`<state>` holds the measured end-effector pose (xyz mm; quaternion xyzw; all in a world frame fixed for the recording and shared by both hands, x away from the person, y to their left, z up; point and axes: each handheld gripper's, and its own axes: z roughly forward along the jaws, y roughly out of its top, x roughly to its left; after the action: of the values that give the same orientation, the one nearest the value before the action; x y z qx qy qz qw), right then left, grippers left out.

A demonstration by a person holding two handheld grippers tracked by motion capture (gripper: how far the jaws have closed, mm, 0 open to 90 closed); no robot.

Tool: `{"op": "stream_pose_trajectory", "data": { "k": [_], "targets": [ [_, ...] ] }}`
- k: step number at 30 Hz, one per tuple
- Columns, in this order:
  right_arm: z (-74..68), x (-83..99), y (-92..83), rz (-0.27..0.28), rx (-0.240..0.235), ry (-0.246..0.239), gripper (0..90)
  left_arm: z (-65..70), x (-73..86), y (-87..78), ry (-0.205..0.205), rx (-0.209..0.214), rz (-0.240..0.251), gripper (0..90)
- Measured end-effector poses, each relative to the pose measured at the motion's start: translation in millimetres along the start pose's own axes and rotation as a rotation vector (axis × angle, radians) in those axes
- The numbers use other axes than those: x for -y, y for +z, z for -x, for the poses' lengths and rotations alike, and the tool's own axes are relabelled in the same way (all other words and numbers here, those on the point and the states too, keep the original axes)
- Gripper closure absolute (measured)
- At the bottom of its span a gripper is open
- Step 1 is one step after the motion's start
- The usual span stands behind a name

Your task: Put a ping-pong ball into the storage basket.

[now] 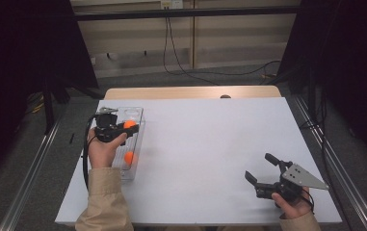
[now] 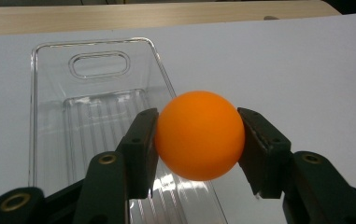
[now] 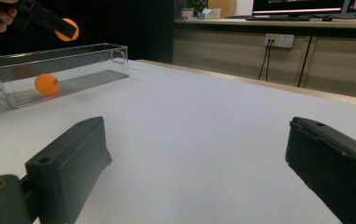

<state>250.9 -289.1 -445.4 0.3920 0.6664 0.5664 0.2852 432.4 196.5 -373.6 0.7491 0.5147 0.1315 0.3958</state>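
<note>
Ball (image 1: 130, 157) inside clear bin (image 1: 138, 113)

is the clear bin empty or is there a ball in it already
Not empty: one orange ball lies on the floor of the clear bin. A second orange ball is clamped in the left gripper above the bin.

1. The left gripper (image 1: 125, 129) sits at about 9 o'clock on the white table (image 1: 210, 144), held in the person's left hand (image 1: 103, 150), its jaws closed on an orange ball (image 1: 130, 124)
2. That ball hangs over the clear tray (image 1: 140, 118) – a second orange ball (image 1: 130, 157) lies inside the tray, toward 6 o'clock from the first
3. The right gripper (image 1: 260, 167) rests at about 4 o'clock, jaws spread wide with nothing between them – well apart from the tray
</note>
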Motion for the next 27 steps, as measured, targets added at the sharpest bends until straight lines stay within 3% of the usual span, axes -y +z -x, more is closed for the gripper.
{"op": "stream_pose_trajectory", "data": {
  "k": [27],
  "targets": [
    [0.3,0.2,0.9,-0.003,-0.002,-0.004,4.9,-10.7,5.3,2.0,-0.008,-0.05,-0.008,50.9]
  ]
}}
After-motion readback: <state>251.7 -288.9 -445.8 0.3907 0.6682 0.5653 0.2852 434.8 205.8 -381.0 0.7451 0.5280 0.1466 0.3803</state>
